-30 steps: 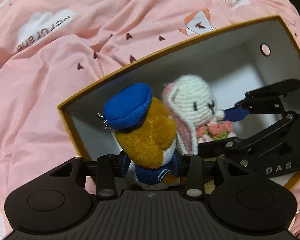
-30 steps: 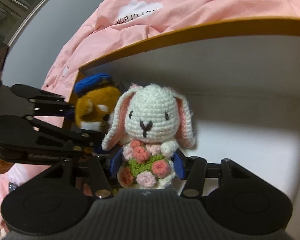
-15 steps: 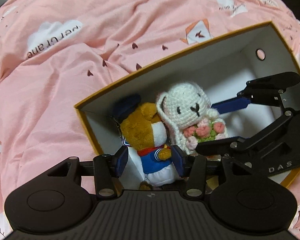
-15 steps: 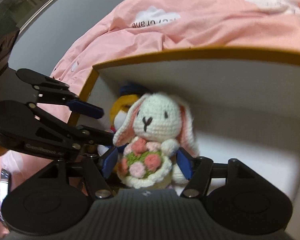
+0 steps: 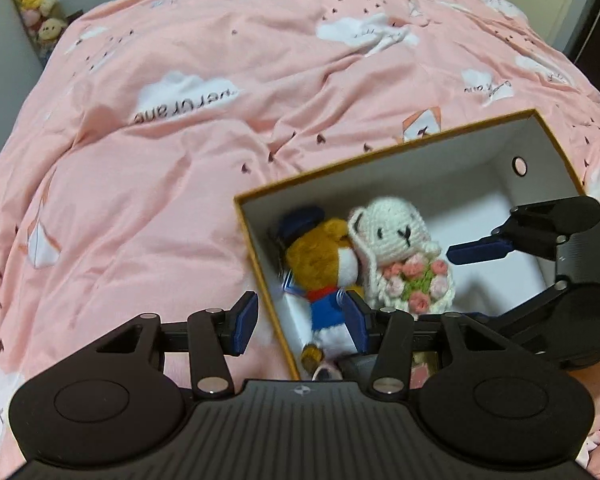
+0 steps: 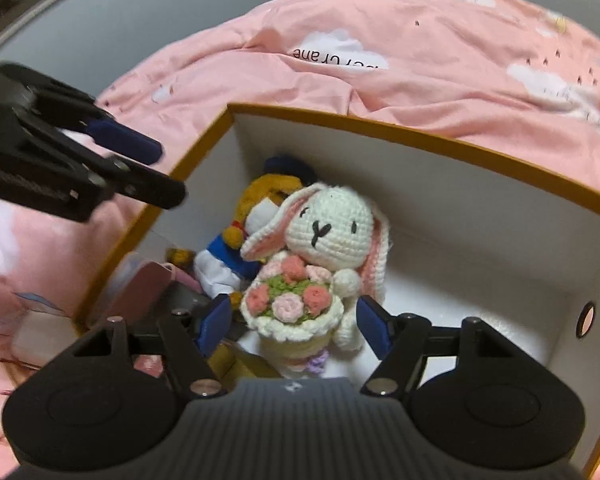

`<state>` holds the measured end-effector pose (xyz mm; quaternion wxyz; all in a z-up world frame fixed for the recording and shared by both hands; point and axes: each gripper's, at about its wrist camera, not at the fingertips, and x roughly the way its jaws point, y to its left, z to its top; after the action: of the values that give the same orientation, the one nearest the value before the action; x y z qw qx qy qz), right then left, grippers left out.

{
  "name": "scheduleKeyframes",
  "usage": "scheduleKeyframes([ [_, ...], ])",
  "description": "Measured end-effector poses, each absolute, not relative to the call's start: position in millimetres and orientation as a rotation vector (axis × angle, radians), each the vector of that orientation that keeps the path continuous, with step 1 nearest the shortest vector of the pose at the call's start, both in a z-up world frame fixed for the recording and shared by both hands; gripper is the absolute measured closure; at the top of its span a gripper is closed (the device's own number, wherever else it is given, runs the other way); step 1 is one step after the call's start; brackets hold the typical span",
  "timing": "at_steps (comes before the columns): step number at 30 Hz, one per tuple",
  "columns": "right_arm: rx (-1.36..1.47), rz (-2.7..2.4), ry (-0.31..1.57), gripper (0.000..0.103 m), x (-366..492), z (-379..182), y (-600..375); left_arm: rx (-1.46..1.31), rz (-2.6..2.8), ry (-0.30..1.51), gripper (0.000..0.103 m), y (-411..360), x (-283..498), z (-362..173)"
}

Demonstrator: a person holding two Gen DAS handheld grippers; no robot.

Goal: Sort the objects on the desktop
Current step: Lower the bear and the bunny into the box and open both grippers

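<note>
Both tongs withdrawn, toys released

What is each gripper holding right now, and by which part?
Nothing. Left gripper open, not clamping the bear. Right gripper jaws closing, bunny between them, pads not touching it.

Bed under a rumpled pink quilt with cloud print; open white box, orange-rimmed, rests on it.
</note>
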<state>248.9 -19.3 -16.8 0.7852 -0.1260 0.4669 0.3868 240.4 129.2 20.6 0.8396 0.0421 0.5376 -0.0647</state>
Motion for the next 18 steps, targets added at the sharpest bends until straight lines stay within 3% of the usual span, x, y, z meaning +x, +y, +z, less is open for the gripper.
scheduleKeyframes([
  [5, -0.341, 0.793, 1.004, 0.038, 247, -35, -1, 0.044, -0.128, 1.157, 0.049, 139, 231, 8],
  [8, -0.302, 0.778, 1.019, 0.045, 255, -35, -4, 0.015, -0.135, 1.167, 0.060, 143, 228, 1],
  [18, 0.107, 0.915, 1.243, 0.050, 299, -41, -57, -0.028, -0.169, 1.183, 0.073, 149, 224, -12],
])
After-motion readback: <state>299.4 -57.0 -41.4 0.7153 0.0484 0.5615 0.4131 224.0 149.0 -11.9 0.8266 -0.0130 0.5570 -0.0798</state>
